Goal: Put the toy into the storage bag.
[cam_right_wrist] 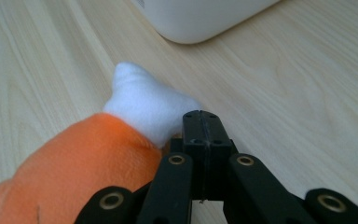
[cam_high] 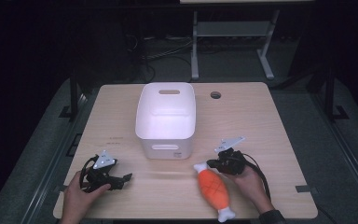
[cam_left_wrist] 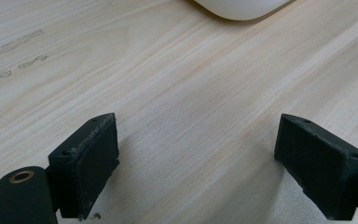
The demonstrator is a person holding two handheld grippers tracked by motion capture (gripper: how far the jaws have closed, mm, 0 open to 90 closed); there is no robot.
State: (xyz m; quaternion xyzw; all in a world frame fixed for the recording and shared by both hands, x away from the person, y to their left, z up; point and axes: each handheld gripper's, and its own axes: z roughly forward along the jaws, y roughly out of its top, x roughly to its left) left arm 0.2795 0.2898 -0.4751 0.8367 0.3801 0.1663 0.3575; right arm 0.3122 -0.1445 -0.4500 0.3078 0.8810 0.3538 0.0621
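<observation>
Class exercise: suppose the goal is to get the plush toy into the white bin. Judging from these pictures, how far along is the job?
Done: nothing that shows. The orange and white plush toy lies on the table, outside the white bin.
In hand: the right hand-held gripper sits shut beside the toy's white end, apparently gripping nothing.
Left: grasping the toy, lifting it, putting it in the bin. The left hand-held gripper waits open over bare wood.

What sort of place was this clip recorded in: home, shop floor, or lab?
Most likely a lab or test room set up for recording. A light wooden table stands in a dark room holding little more than a white plastic bin and an orange-and-white plush toy, with loose cables and another desk's frame behind.
</observation>
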